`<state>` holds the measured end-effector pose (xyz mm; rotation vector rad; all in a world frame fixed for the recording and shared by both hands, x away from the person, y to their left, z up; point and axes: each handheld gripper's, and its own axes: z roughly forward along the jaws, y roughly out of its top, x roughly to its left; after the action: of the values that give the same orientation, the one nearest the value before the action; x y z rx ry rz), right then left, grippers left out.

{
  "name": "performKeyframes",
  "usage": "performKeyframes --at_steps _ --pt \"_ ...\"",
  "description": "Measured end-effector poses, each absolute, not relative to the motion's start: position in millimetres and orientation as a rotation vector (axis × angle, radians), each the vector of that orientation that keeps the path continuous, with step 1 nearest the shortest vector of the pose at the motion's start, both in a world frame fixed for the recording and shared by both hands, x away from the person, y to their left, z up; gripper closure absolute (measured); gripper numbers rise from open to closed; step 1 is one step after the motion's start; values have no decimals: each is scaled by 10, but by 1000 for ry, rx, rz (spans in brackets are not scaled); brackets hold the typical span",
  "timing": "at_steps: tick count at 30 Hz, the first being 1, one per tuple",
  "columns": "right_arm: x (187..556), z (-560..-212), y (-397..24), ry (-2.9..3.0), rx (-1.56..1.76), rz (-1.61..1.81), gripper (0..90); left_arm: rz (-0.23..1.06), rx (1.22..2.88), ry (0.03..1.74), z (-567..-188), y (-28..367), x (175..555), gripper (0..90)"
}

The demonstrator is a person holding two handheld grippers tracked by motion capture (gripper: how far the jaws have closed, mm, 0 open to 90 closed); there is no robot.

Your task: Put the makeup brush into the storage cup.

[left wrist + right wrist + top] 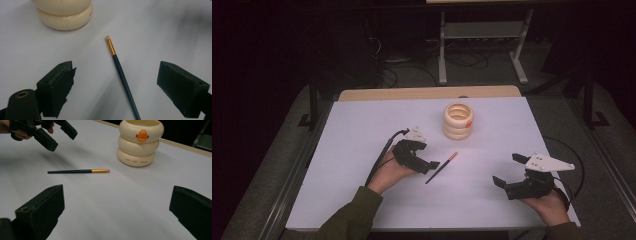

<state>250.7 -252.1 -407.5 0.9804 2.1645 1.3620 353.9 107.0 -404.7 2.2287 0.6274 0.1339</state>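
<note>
A thin brush (441,168) with a dark handle and gold ferrule lies flat on the white table; it also appears as the brush (121,72) and the brush (77,171). A cream ringed cup (458,121) with an orange mark stands upright behind it, seen too as the cup (63,13) and the cup (140,142). My left gripper (424,157) hovers open just left of the brush, which lies between its spread jaws in the left gripper view (120,82). My right gripper (508,170) is open and holds nothing at the right front, apart from the brush.
The white table surface (362,125) has a wooden strip along its far edge (427,93). Cables trail from both grippers. A metal stand (482,45) and cables lie on the dark floor beyond the table.
</note>
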Motion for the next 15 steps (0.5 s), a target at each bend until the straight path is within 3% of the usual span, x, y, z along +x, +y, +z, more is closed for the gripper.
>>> performKeyframes --at_steps 15 --pt "2507 -4082 -2508 2177 977 1350 0 120 2313 658 -4077 896 3637 206"
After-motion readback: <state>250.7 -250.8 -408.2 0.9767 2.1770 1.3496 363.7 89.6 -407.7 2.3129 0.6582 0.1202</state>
